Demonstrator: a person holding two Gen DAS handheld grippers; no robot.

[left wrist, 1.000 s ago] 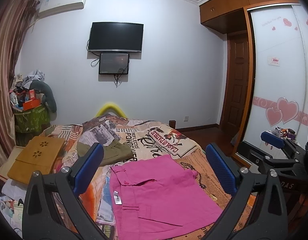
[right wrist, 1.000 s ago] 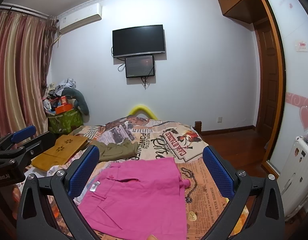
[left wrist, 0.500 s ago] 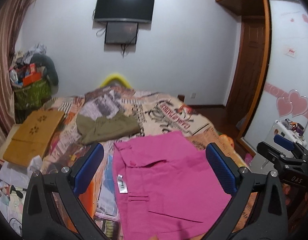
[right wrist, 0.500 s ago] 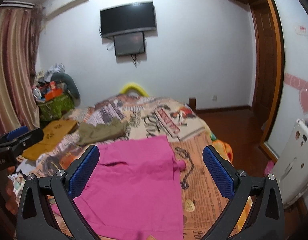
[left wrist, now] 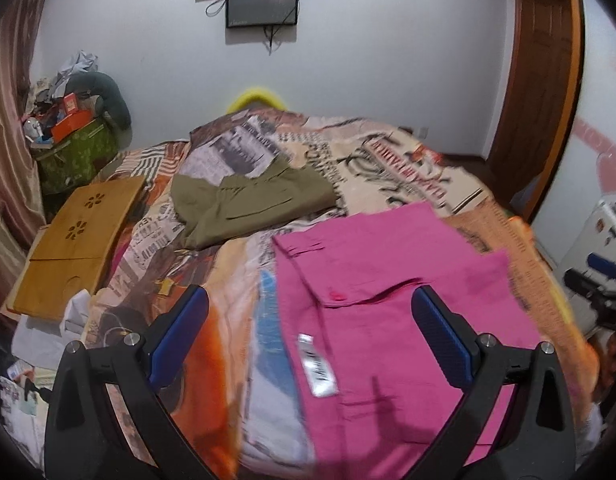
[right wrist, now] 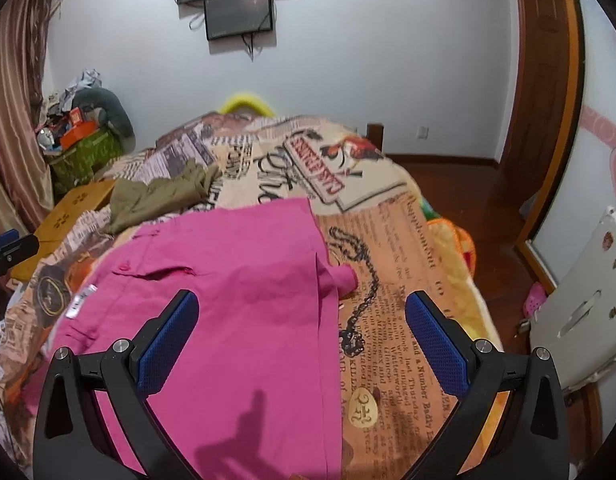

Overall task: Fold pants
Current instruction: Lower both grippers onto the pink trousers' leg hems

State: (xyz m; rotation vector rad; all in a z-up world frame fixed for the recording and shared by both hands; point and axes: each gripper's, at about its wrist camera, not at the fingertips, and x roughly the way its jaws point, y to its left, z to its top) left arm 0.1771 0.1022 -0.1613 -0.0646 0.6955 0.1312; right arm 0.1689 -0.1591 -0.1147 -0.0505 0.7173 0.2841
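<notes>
On a newsprint-patterned bedspread [left wrist: 392, 168], a wooden lap tray [left wrist: 78, 240] lies at the left edge, folded olive pants [left wrist: 248, 204] sit mid-bed, and pink pants [left wrist: 396, 312] lie flat at the near edge beneath the left gripper [left wrist: 308, 336] and right gripper [right wrist: 302, 338], both spread wide and empty.

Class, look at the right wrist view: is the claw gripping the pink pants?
No, the right claw hangs open above the pink pants, with nothing between its fingers.

bedspread [right wrist: 388, 240] panel reads "CASE FRAISES"
</notes>
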